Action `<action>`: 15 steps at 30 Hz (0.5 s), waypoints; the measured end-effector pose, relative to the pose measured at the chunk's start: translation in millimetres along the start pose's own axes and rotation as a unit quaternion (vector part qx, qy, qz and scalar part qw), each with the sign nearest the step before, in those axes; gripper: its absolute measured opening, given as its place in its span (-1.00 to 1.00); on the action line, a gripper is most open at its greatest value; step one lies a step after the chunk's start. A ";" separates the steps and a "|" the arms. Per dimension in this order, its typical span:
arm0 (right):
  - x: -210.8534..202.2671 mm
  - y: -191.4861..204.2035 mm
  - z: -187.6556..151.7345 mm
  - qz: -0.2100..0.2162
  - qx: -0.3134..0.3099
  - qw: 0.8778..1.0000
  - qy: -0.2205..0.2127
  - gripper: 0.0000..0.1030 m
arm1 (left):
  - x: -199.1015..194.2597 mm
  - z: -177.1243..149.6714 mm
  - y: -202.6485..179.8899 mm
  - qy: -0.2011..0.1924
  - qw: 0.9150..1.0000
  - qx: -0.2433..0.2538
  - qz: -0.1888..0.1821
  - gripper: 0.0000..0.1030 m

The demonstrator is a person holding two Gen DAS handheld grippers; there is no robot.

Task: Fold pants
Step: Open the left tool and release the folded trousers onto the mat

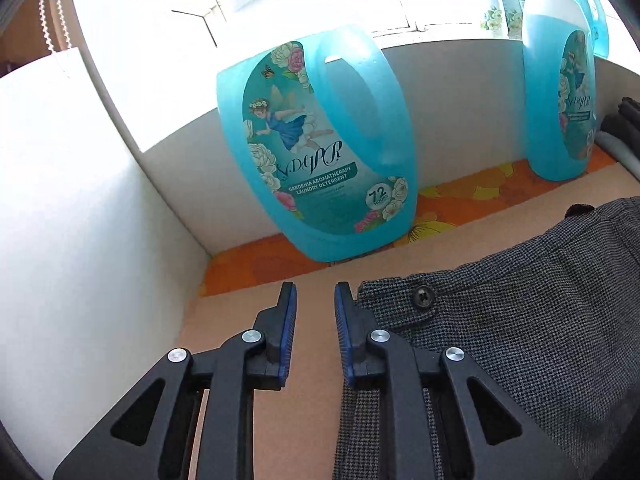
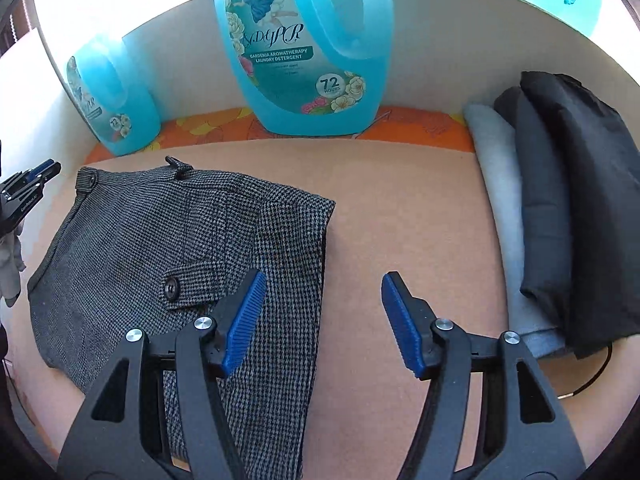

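Observation:
Grey houndstooth pants lie folded on the tan table, waistband and a black button toward the left. In the left wrist view the pants fill the lower right. My left gripper is open and empty, its right finger at the waistband corner beside the button. It also shows at the left edge of the right wrist view. My right gripper is open wide and empty, its left finger above the pants' right part, its right finger over bare table.
Blue detergent bottles stand at the back on an orange floral cloth. A stack of folded dark and grey clothes lies at the right. White walls close the left and back.

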State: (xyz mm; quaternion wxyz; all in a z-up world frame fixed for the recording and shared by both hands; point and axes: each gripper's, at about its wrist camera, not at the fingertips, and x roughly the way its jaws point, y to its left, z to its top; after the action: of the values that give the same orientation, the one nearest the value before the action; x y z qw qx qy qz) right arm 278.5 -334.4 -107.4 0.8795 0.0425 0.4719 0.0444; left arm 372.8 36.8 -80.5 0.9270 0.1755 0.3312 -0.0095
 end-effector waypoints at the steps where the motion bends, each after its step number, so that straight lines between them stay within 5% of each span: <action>1: -7.9 -1.6 -6.3 -0.001 0.005 1.000 -0.003 0.25 | -7.3 -2.3 -0.1 -0.003 1.000 -0.002 -0.010 -0.65; 8: -51.5 -12.8 -50.6 0.001 0.065 0.998 -0.018 0.35 | -59.8 -31.4 -29.8 -0.017 0.996 0.020 -0.082 -0.62; 15: -58.9 -8.6 -95.9 0.044 0.130 0.990 0.020 0.36 | -95.3 -54.7 -72.5 -0.012 0.987 0.042 -0.152 -0.61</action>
State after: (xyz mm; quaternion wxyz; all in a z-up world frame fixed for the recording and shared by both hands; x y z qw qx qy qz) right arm 166.4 -346.7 -112.5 0.8540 0.1763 0.4890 0.0222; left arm 255.3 -22.5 -84.1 0.9106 0.1614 0.3423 -0.1663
